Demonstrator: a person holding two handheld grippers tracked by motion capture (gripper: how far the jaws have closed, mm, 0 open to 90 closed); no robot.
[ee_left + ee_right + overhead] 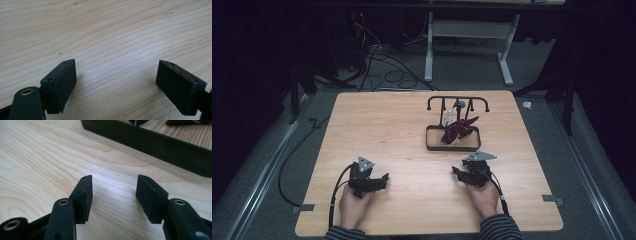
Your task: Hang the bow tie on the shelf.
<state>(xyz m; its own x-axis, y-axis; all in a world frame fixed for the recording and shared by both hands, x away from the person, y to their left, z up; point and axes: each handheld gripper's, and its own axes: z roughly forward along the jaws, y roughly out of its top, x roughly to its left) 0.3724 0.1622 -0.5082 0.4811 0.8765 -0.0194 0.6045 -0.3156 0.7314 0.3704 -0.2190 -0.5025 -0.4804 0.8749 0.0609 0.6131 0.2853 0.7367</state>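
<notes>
A low black tray [452, 148] with a wire rail behind it stands on the wooden table, right of centre. In it lies a crumpled dark red thing [458, 130] with a white tag [449, 116]. My right gripper [460, 173] rests on the table just in front of the tray, open with nothing between its jaws. In the right gripper view my right gripper [114, 177] faces the tray's black rim [150, 142], a short way off. My left gripper [381, 181] sits at the near left, open. In its own view my left gripper [116, 62] has bare wood between the jaws.
The table top [382, 125] is light wood, with its near edge just behind both hands. Past the far edge are black cables [382, 70] on the grey floor and a white desk frame [429, 45]. A cable trails off the table's left side.
</notes>
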